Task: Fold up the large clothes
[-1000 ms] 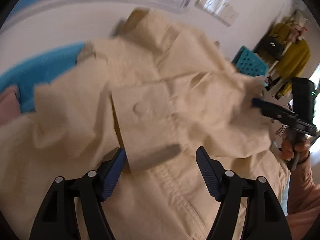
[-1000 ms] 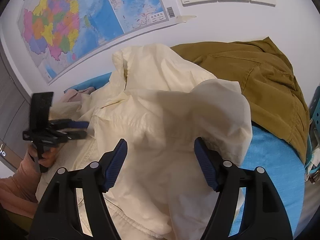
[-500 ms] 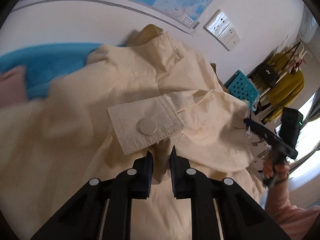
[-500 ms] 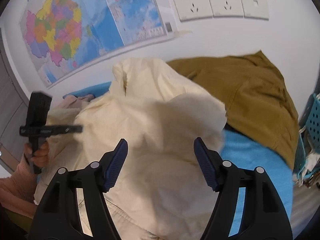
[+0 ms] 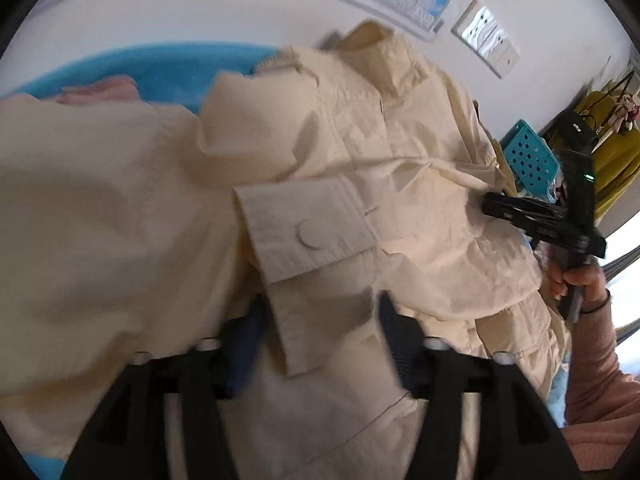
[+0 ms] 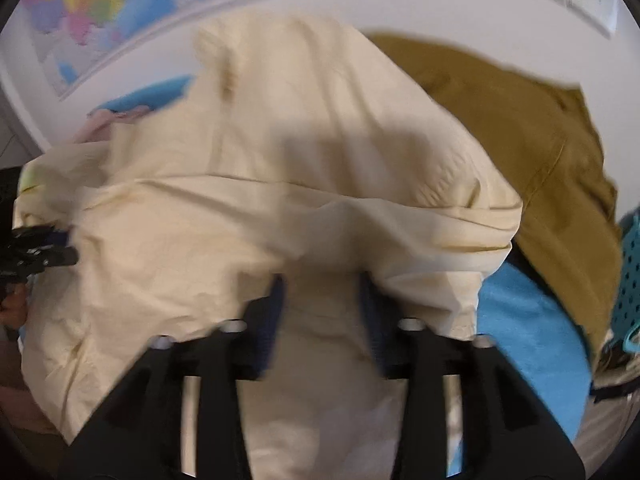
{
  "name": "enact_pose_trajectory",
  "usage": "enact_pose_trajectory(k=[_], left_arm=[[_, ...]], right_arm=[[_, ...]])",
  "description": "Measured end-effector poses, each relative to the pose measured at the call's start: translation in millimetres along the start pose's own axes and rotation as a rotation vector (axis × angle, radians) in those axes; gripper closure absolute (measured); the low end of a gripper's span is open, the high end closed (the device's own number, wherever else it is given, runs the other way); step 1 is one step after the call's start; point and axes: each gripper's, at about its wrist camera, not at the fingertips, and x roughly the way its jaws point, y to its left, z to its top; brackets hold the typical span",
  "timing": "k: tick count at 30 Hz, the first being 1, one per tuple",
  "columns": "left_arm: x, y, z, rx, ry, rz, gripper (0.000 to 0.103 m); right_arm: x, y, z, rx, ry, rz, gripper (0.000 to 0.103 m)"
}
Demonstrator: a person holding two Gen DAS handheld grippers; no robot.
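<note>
A large cream jacket [image 5: 400, 152] lies spread on a blue surface [image 5: 160, 68]. Its buttoned cuff [image 5: 308, 232] lies folded across the front. My left gripper [image 5: 320, 332] is open, its jaws on either side of the cuff's lower edge, which hangs between them. In the right wrist view the jacket [image 6: 280, 184] is bunched up; my right gripper [image 6: 322, 308] has its jaws partly apart with cream cloth draped over the fingertips. The right gripper also shows in the left wrist view [image 5: 532, 220] at the jacket's right side.
An olive-brown garment [image 6: 520, 128] lies behind the jacket on the right. A pink garment [image 5: 100, 92] lies at the far left. A teal perforated basket [image 5: 528, 160] stands right of the table. A wall with a map and sockets is close behind.
My left gripper was shut on the cloth by the cuff half a second ago and has opened. My right gripper has moved forward into the jacket and its jaws have narrowed.
</note>
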Motion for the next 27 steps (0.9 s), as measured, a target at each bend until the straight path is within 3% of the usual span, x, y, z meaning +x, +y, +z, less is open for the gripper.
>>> enact_pose_trajectory(k=[4, 7, 9, 13, 16, 21, 27], left_arm=[[-39.3, 3.6, -11.6, 0.018, -0.126, 0.046, 0.031], [-67.9, 13.4, -23.5, 0.007, -0.204, 0.117, 0.027], [-92.5, 25.4, -34.1, -0.005, -0.248, 0.193, 0.027], [-136.5, 59.9, -58.2, -0.053, -0.315, 0.323, 0.024], [-168.8, 81.1, -75.6, -0.086, -0.343, 0.445, 0.023], [-191.9, 112.2, -101.1, -0.090, -0.313, 0.562, 0.016], [-169.7, 154.1, -134.0, -0.129, -0.133, 0.561, 0.016]], right_arm=[[-36.3, 40.3, 4.2, -0.107, -0.097, 0.051, 0.052], [-30.0, 72.9, 12.8, -0.170, -0.100, 0.145, 0.047], [-8.0, 95.7, 15.8, -0.203, -0.057, 0.195, 0.047], [52.9, 125.0, 13.4, -0.237, 0.095, 0.205, 0.046], [60.9, 135.1, 11.2, -0.249, 0.106, 0.177, 0.039], [33.3, 148.4, 10.7, -0.243, 0.074, 0.249, 0.041], [13.9, 194.4, 7.6, -0.335, 0.039, 0.357, 0.035]])
